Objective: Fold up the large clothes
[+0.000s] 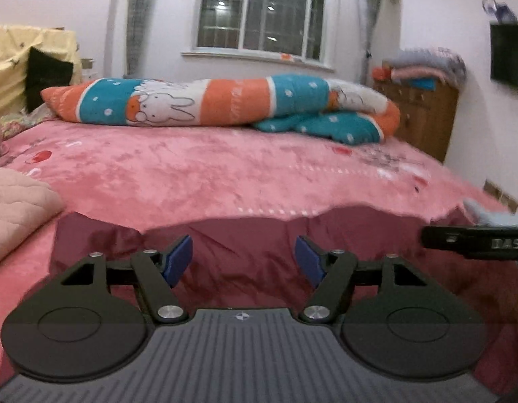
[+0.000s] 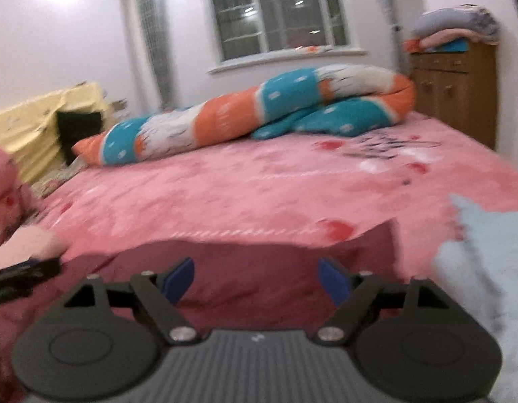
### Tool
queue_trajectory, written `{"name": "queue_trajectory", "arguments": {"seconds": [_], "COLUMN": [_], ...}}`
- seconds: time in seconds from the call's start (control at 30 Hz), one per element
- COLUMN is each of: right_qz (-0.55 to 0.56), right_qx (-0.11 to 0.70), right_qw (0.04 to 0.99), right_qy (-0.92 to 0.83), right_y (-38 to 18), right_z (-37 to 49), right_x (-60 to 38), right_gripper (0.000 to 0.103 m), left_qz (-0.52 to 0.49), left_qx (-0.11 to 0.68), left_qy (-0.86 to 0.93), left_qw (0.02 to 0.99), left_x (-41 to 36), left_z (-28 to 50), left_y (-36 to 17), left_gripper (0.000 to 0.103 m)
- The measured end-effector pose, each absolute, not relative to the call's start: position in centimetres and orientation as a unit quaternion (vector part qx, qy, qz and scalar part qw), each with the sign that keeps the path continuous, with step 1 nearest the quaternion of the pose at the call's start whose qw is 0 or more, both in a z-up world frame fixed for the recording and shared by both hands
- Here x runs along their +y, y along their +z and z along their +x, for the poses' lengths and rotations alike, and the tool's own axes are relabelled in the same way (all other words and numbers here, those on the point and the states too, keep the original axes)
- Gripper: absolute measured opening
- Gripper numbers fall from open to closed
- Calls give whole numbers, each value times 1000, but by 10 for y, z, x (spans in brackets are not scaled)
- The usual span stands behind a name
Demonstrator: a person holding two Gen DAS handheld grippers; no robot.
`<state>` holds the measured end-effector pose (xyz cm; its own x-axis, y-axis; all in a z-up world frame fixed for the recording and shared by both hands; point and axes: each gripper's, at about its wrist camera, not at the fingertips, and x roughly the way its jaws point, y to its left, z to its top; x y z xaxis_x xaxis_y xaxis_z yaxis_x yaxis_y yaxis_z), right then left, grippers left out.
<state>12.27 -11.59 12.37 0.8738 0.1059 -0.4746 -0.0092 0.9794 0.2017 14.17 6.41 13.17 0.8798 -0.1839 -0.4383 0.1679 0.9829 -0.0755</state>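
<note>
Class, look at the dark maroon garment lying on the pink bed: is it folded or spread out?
Spread out. The dark maroon garment lies flat across the pink bed beneath both open grippers, left gripper and right gripper; no fold shows.

Ahead at twelve o'clock the pink plush bedspread lies open up to the long orange-teal-white rabbit-print bolster, with a light-blue fabric heap crowding three o'clock.

Both wrist cameras are looking low and close over the maroon garment, sharing pink bed, window.
</note>
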Motion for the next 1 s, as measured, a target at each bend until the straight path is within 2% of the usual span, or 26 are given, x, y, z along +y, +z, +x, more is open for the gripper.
{"name": "queue_trajectory", "arguments": {"seconds": [0.2, 0.37, 1.0], "right_qz": [66, 47, 47], "right_qx": [273, 277, 277], "right_qw": [959, 960, 960], "right_qy": [28, 8, 2], "right_y": [97, 83, 47], "right_z": [140, 147, 166], "right_x": [-89, -83, -83], "right_gripper": [82, 88, 96], "left_qz": [-1, -11, -32], "left_qx": [241, 248, 266], "left_qy": [-71, -54, -45], "left_qw": [968, 967, 963], "left_x": [61, 66, 62], "left_z": [157, 168, 179], "left_y": [114, 102, 79], "left_gripper": [88, 94, 101]}}
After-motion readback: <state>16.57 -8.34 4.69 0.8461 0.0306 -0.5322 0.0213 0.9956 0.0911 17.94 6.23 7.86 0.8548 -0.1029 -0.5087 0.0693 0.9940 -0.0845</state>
